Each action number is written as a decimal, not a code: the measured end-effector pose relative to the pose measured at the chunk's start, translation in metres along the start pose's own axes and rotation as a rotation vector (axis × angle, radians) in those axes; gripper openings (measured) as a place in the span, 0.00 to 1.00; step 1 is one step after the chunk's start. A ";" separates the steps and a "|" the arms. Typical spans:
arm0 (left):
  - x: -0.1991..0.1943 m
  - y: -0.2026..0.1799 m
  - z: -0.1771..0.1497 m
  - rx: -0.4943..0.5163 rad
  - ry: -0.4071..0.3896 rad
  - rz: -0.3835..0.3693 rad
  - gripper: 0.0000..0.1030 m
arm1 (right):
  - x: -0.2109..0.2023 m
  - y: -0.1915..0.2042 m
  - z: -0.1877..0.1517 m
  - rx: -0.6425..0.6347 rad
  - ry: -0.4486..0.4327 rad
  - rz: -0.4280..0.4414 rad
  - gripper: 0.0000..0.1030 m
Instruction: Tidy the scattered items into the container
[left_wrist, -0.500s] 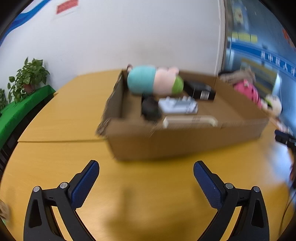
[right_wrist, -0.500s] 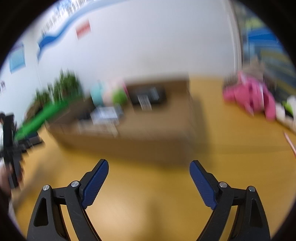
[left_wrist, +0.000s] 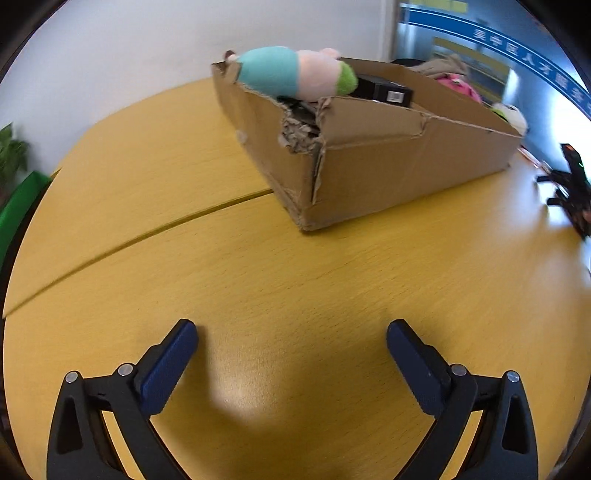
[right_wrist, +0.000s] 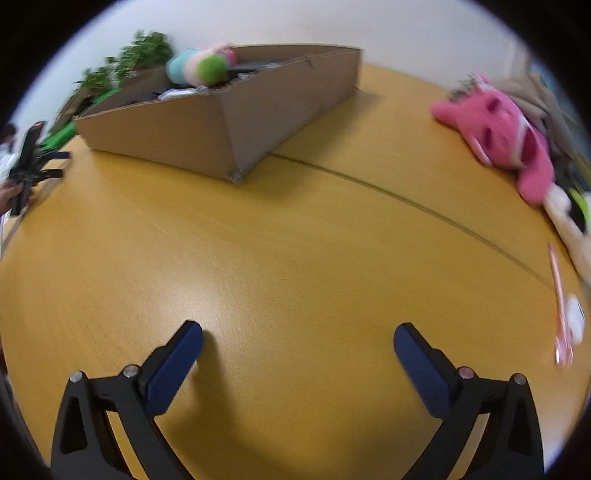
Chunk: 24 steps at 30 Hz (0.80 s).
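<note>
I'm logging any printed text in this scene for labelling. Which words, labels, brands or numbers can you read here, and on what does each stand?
Blue wall banner: pale Chinese characters, too blurred and distorted to quote.
Black box in the cardboard box: a white label with print like a barcode, too small to read.
Yellow panels on the wall: no legible text.
Right wrist view: nothing readable; the plush toys and cardboard show no print.
</note>
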<state>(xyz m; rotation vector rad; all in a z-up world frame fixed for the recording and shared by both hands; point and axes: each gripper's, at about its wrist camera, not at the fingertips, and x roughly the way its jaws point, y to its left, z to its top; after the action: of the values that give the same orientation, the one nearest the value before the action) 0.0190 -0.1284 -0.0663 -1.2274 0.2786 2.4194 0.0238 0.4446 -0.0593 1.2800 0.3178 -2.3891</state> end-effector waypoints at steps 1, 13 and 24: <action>0.000 0.000 0.000 0.015 0.001 -0.011 1.00 | 0.002 -0.002 0.000 -0.026 -0.026 0.017 1.00; -0.011 0.022 0.009 0.067 0.013 -0.056 1.00 | 0.013 -0.033 0.024 -0.131 -0.044 0.094 1.00; -0.010 0.024 0.008 0.068 0.012 -0.057 1.00 | 0.011 -0.033 0.027 -0.131 -0.041 0.094 1.00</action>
<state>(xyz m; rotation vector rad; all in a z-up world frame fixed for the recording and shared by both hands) 0.0072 -0.1499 -0.0538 -1.2043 0.3221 2.3359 -0.0165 0.4612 -0.0535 1.1598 0.3872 -2.2728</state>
